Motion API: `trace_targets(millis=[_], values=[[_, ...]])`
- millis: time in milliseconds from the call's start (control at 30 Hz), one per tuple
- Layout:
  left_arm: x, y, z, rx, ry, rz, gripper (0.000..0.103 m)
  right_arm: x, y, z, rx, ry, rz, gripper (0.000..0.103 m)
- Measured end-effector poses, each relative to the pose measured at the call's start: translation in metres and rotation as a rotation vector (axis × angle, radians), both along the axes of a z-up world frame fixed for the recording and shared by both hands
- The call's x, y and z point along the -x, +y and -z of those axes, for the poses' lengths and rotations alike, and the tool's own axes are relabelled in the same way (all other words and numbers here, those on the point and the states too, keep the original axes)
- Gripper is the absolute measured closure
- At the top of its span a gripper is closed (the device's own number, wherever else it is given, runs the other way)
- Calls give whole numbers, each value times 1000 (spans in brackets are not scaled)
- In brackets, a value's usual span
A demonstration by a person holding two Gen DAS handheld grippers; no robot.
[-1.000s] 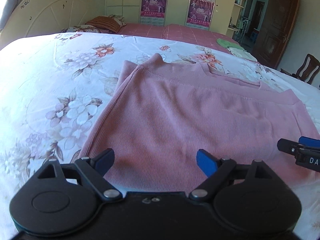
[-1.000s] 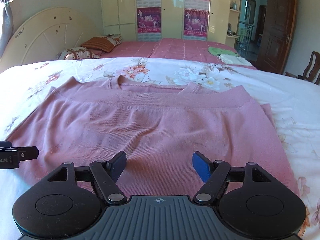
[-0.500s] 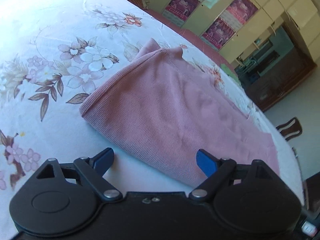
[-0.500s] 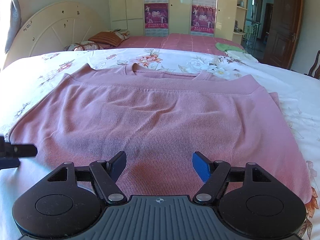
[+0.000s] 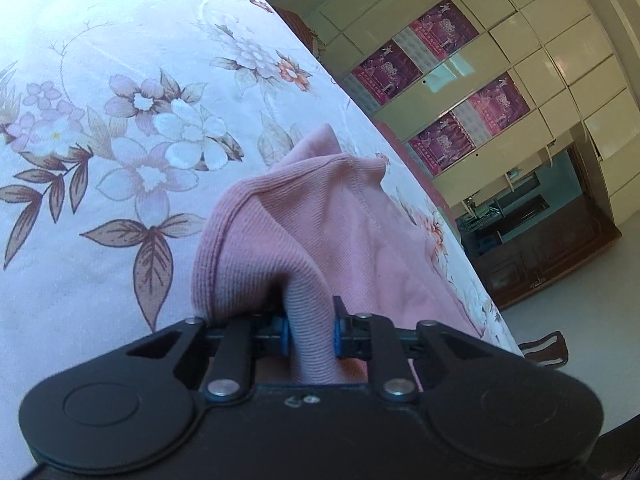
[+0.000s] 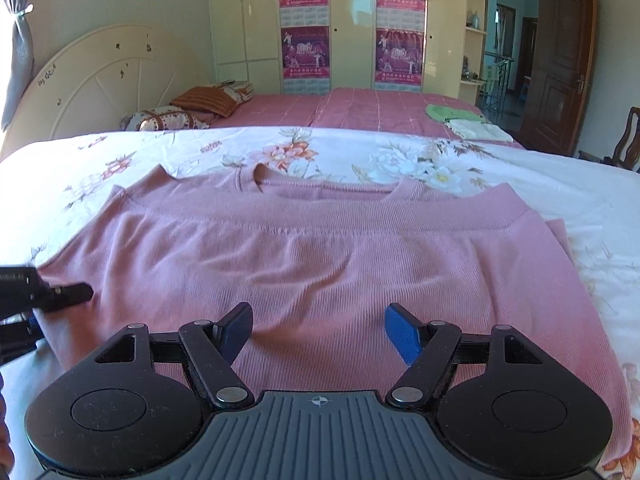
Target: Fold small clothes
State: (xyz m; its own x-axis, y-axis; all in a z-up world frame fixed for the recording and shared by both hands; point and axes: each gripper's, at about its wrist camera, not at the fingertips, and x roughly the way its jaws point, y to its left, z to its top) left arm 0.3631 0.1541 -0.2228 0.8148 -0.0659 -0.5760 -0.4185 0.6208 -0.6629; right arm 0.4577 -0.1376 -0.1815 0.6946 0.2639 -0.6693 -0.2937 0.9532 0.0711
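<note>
A pink knit top (image 6: 320, 264) lies folded across the floral bedsheet (image 6: 480, 160), neckline at the far side. My left gripper (image 5: 310, 334) is shut on the top's left edge (image 5: 312, 248), with a ridge of cloth bunched between its blue pads. It also shows in the right wrist view (image 6: 60, 294) at the top's left edge. My right gripper (image 6: 320, 330) is open and empty, just above the top's near edge, with the fabric between and beyond its blue fingertips.
A second bed with a pink cover (image 6: 360, 108) stands behind, holding pillows (image 6: 200, 100) and green and white folded cloths (image 6: 460, 118). Wardrobes with posters (image 6: 304, 24) line the back wall. A brown door (image 6: 556, 68) and a chair (image 6: 628, 144) are at the right.
My left gripper has tilted, swung to the top's left edge and shut on it, lifting a fold. My right gripper has drawn back slightly and stays open.
</note>
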Motion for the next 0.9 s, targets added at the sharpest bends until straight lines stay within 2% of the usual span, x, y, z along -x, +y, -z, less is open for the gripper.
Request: trace_targets(millis=[67, 167, 200, 267, 433, 567, 700, 800, 900], values=[[1, 1, -1, -2, -3, 2, 87, -4, 6, 7, 22, 17, -12, 31], [3, 0, -6, -25, -23, 13, 88, -2, 10, 14, -4, 24, -16, 31], [5, -2, -10, -44, -34, 23, 89, -2, 14, 23, 32, 40, -20, 31], [5, -7, -19, -91, -60, 41, 89, 1, 20, 30, 81, 4, -36, 28], [0, -29, -56, -232, -159, 127, 89, -1, 19, 30, 72, 13, -36, 27], [-14, -65, -88, -349, -246, 256, 89, -2, 13, 24, 31, 17, -21, 27], [-37, -126, -109, -459, -317, 464, 89, 4, -22, 5, -40, -43, 80, 27], [-54, -177, -107, -485, -329, 621, 89, 5, -68, -5, -73, -46, 187, 27], [-65, -224, -85, -483, -295, 752, 89, 9, -122, -6, -105, -11, 310, 27]])
